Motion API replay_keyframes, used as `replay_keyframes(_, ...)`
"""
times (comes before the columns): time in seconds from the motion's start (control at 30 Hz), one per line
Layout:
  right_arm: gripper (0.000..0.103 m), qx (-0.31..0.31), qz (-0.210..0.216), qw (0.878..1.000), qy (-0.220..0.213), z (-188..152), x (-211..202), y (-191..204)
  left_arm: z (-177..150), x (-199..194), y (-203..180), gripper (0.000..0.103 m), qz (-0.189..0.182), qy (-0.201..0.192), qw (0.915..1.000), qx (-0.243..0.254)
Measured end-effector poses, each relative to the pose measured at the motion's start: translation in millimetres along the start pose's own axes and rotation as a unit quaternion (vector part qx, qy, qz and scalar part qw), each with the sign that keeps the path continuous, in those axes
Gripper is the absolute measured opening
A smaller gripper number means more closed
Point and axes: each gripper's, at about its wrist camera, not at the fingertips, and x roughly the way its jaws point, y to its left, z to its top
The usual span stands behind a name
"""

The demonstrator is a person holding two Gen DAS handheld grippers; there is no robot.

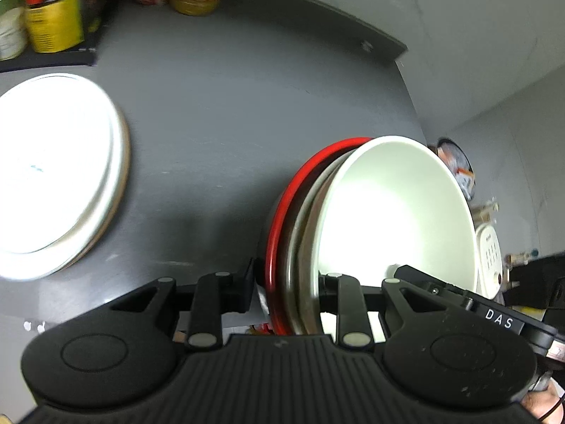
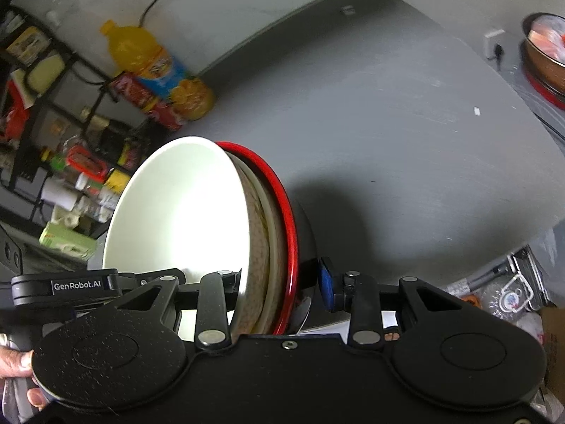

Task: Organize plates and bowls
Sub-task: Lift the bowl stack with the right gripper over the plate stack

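- Frankly, much of my nested stack of bowls (image 1: 353, 219) is hidden: its lower edge drops behind each claw's body, and the layers show only as rims, so I count a white bowl (image 2: 176, 212) innermost, perhaps two pale or speckled ones, and a red-rimmed bowl (image 2: 287, 219) outermost; I cannot settle the exact number.
- My left gripper (image 1: 286, 289) pinches the stack's rims at lower centre of its view; my right gripper (image 2: 279, 286) pinches the same stack from the opposite side.
- Each claw shows as a black edge in the other's view, and fingers of my hand (image 2: 17, 364) are cut off at lower left.
- Only the left view shows the pile of white plates (image 1: 56, 173) at left on the grey countertop (image 1: 229, 106), overexposed, count unclear.
- Only the right view shows one orange drink bottle (image 2: 155, 67) at upper left, beside a blurred, cluttered rack (image 2: 53, 123).
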Motion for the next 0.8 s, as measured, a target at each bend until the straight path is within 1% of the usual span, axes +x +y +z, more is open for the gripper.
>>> replay_keyframes(0.1, 0.034, -0.015, 0.012, 1.0, 0.004, 1, 1, 12, -3, -16, 12, 0.026, 0.001, -0.012, 0.9997, -0.021)
replay_keyframes(0.37, 0.034, -0.055, 0.036, 0.998, 0.014, 4, 7, 53, -8, -51, 42, 0.026, 0.012, -0.039, 0.9975, -0.058)
replay_keyframes(0.53, 0.034, -0.07, 0.046, 0.996, 0.02, 7, 17, 76, -3, -66, 62, 0.026, 0.01, -0.056, 0.9959, -0.071)
replay_keyframes(0.8, 0.034, -0.091, 0.05, 0.994, 0.019, 12, 34, 116, 16, -84, 101, 0.026, 0.005, -0.066, 0.9944, -0.082)
